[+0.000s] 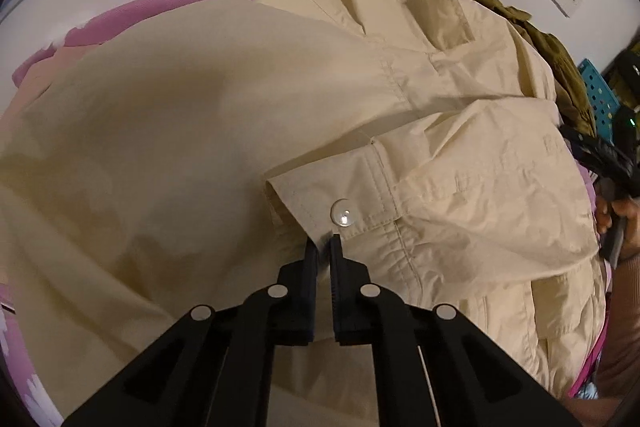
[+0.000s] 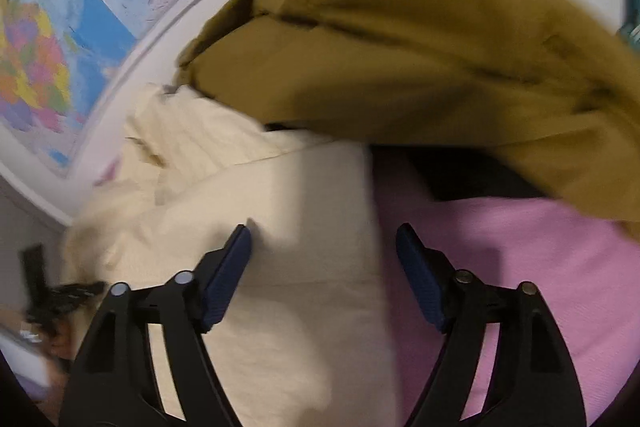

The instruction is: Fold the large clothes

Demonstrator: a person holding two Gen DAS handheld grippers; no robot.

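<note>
At six o'clock, left gripper jaws pinch the cream shirt's cuff; right gripper jaws gape, empty; folding barely begun.

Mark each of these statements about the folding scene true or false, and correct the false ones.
1. The left gripper is shut on the cream shirt's cuff. True.
2. The right gripper is clamped on the olive garment. False: its jaws stand open with nothing pinched, above the cream shirt and the pink cover.
3. A clear button sits on the cuff just beyond the left fingertips. True.
4. The olive garment lies spread flat under the cream shirt. False: it is heaped beyond the shirt, near the wall.
5. A map hangs on the wall. True.
</note>
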